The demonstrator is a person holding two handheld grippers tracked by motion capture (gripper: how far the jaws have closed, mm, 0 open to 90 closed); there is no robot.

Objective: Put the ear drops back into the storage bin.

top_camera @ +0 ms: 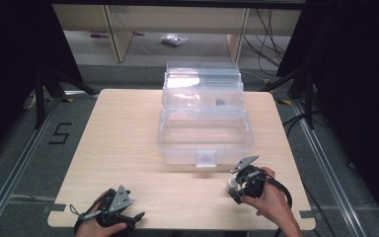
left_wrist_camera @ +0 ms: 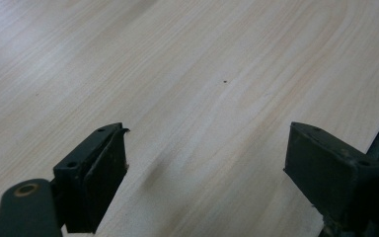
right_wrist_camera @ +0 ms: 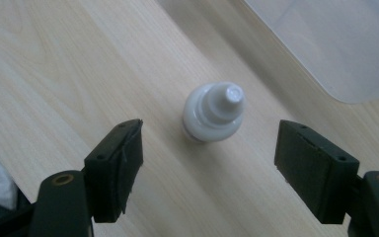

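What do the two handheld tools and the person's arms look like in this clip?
Both tools, left and right, are black, each with two blocky jaws whose flat pads are held by small screws. A grey three-cornered plate tops each body, and a black cable loops from the right one. The forearms show no sleeves.

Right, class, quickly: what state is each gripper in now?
Left gripper: open, nothing between its jaws, over bare table.
Right gripper: open, above the small white bottle, not gripping it.
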